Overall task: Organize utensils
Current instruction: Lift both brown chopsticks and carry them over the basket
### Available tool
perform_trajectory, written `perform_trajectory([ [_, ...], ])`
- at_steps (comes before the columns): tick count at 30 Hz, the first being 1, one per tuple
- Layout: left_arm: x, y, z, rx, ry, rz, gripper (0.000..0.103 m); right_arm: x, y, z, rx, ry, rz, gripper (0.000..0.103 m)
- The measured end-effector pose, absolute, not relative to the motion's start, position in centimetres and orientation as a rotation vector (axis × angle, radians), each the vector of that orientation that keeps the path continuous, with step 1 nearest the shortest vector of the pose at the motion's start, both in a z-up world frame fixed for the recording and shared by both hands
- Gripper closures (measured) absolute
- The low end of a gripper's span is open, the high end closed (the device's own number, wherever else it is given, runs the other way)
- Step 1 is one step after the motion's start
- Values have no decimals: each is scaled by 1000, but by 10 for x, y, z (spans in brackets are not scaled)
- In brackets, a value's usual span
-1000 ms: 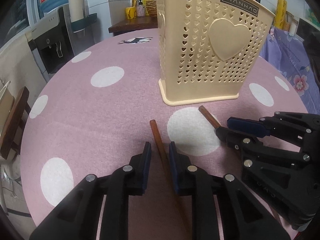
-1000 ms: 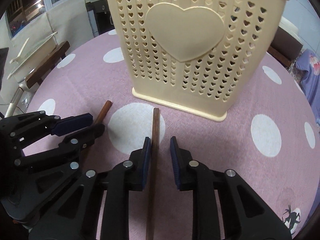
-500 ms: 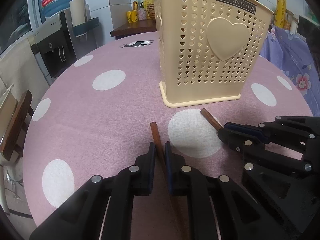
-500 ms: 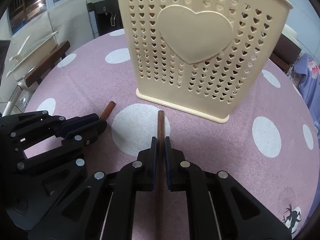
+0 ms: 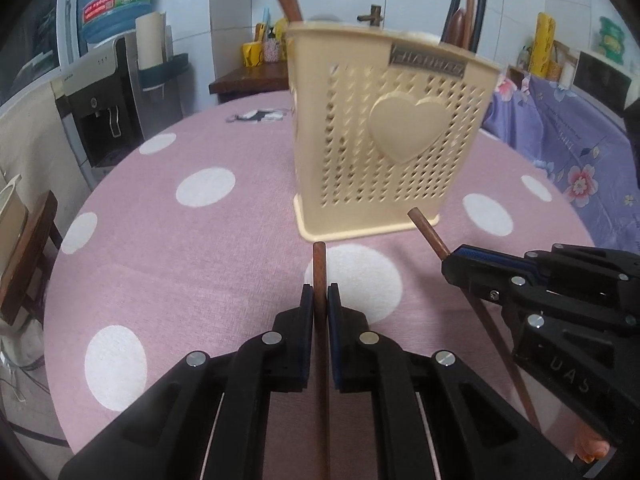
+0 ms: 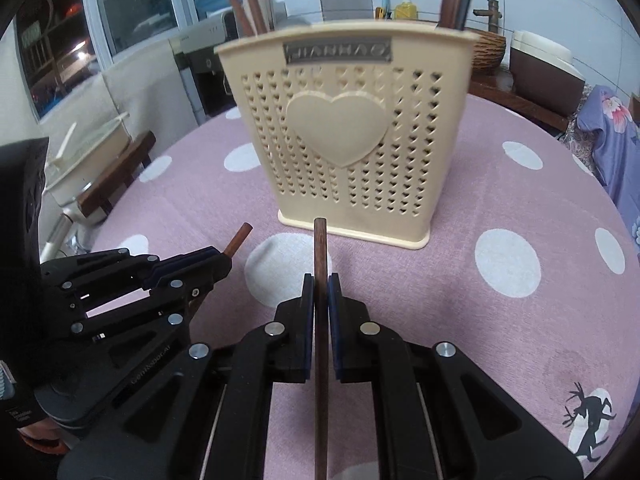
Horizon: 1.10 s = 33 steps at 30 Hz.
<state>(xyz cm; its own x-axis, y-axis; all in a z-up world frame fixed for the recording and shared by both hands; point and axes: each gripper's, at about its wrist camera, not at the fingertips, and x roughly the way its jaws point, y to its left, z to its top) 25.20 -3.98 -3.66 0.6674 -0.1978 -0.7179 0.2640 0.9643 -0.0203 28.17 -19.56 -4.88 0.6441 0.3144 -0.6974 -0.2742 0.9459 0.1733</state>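
My left gripper (image 5: pixel 320 300) is shut on a brown wooden chopstick (image 5: pixel 319 264) and holds it above the pink dotted tablecloth (image 5: pixel 168 248). My right gripper (image 6: pixel 320 292) is shut on a second brown chopstick (image 6: pixel 320 248), also lifted. Each gripper shows in the other's view: the right gripper (image 5: pixel 452 264) with its chopstick (image 5: pixel 426 228), the left gripper (image 6: pixel 224 266) with its chopstick (image 6: pixel 240 238). The cream utensil basket (image 5: pixel 384 152) with a heart on its front stands just beyond both tips, also in the right wrist view (image 6: pixel 348 140). Several utensils stand in it.
A water dispenser (image 5: pixel 108 92) and a wooden bench (image 5: pixel 24 256) stand left of the round table. A purple flowered cloth (image 5: pixel 568 148) lies to the right. A dark side table (image 5: pixel 248 80) with cups is behind the basket.
Both grippers closed on their chopsticks and lifted them off the tablecloth. The cameras rose and the basket now looks further off.
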Motion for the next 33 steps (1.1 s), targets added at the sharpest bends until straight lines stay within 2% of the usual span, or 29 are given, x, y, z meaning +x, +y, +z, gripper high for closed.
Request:
perform_trajectory([
  [18, 209, -15, 63, -40, 581, -416, 95, 224, -254, 70, 173, 542, 369, 96],
  [33, 208, -17, 84, -70, 496, -415, 95, 226, -245, 84, 147, 523, 354, 96],
])
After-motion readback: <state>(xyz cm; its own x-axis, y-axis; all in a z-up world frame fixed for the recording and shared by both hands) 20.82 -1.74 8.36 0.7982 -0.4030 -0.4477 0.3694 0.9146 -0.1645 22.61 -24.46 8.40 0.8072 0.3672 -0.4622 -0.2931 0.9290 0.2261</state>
